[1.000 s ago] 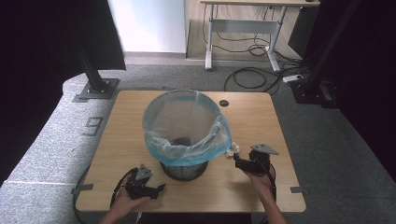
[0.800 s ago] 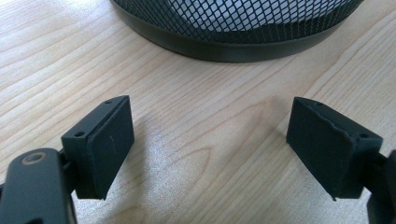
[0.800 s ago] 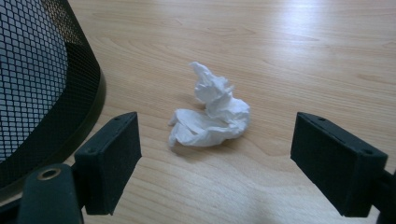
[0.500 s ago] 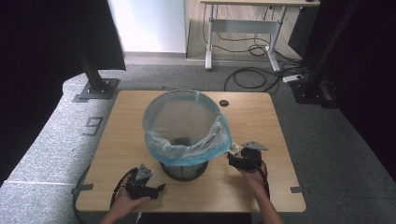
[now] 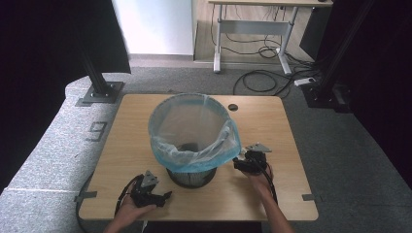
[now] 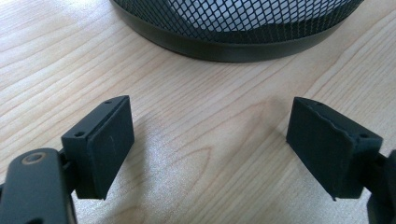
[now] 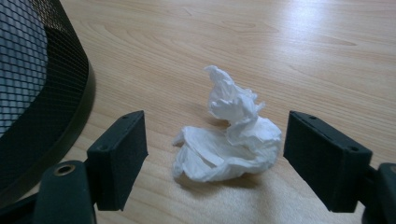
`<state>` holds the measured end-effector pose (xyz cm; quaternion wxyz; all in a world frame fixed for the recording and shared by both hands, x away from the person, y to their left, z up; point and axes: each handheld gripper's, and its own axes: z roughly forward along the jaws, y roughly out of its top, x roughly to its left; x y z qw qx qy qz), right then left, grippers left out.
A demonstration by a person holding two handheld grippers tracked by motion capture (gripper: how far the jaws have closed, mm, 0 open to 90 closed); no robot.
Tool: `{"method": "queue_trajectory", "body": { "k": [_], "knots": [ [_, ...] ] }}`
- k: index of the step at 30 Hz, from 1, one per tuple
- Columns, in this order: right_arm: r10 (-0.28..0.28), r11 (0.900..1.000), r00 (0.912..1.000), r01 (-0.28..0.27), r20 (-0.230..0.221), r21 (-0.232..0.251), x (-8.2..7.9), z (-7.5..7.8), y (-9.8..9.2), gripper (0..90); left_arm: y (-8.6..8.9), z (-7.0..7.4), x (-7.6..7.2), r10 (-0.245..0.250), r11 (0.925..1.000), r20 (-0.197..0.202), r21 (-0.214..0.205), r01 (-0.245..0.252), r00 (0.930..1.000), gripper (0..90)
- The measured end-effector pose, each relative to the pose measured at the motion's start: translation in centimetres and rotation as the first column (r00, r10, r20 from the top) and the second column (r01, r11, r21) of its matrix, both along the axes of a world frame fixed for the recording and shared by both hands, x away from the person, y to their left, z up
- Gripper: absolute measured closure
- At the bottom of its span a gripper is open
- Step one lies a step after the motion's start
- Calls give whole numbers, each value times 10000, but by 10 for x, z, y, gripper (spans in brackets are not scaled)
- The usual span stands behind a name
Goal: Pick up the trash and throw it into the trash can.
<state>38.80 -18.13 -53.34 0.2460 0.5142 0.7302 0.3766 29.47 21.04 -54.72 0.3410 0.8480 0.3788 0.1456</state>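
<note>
Right tool (image 7: 212, 154) jaws apart, just closing around crumpled tissue (image 7: 229, 135); left tool (image 6: 210, 144) apart.

The left gripper (image 5: 163, 196) is held low in the person's left hand (image 5: 130, 209) near the bottom edge of the high view, its jaws spread wide with nothing between them. The right gripper (image 5: 236, 164) is held in the right hand (image 5: 260, 175), forearm extended forward; its jaws have just been closing but are seen apart, unclamped.
</note>
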Motion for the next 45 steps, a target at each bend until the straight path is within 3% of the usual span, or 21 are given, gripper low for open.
{"method": "queue_trajectory", "body": {
  "k": [4, 9, 12, 15, 19, 32, 45],
  "knots": [
    [18, 9998, 10000, -20, -89, -200, 6, -4, 4, 234, 0, 0, 0, 0, 10000, 1, -2, 0, 10000, 149],
    [159, 9978, 9997, -170, -168, -640, 10, -11, 10, 345, 0, 0, 0, -3, 10000, 1, -4, 3, 10000, 148],
    [255, 9952, 9992, -283, -313, -937, 10, -13, 11, 490, 0, 0, 0, -6, 10000, 3, 0, 6, 10000, 149],
    [312, 9950, 9989, -343, -344, -941, 9, -13, 10, 680, 0, 0, 0, -4, 10000, 2, -3, 4, 10000, 148],
    [325, 9960, 9988, -354, -359, -821, 8, -10, 6, 779, 0, 0, 0, -5, 10000, 3, 0, 5, 10000, 149],
    [413, 9986, 9991, -410, 75, -331, -1, 4, -4, 847, 0, 0, 0, -5, 10000, 2, 4, 5, 10000, 149],
    [639, 9977, 9968, -649, 477, 188, -30, 24, -19, 851, 0, 0, -1, 15, 10000, 1, -5, -15, 10000, 150]
  ]
}}
